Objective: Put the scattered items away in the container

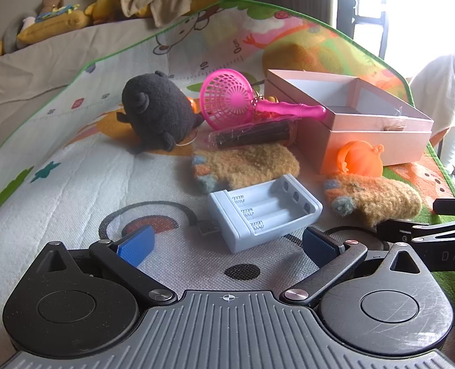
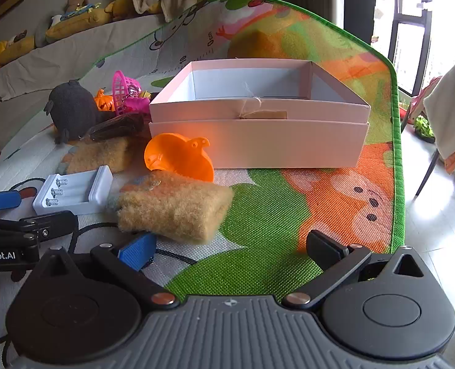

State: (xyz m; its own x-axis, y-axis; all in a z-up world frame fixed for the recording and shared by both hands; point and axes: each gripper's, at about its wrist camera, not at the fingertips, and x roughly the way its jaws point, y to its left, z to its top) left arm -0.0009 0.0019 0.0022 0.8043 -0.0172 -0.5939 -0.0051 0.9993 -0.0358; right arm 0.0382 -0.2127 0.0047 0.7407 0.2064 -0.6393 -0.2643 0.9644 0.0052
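Note:
An open white box (image 2: 258,141) (image 1: 378,138) stands on the play mat. In front of it lie an orange plastic toy (image 2: 181,156) (image 1: 361,156), two fuzzy tan gloves (image 2: 172,206) (image 1: 249,163), a pale blue battery holder (image 1: 264,212) (image 2: 73,190), a dark wrapped bar (image 1: 252,133), a pink net scoop (image 1: 230,101) and a black plush toy (image 1: 159,113) (image 2: 72,110). My left gripper (image 1: 227,246) is open, just short of the battery holder. My right gripper (image 2: 230,249) is open over the mat, its left finger beside the nearer glove.
The colourful play mat (image 2: 273,215) covers a bed. Plush toys and yellow cushions (image 1: 58,21) line the wall behind. The mat's green edge (image 2: 398,153) drops off to a tiled floor with a chair at the right. A small orange pumpkin (image 2: 104,100) sits behind the plush.

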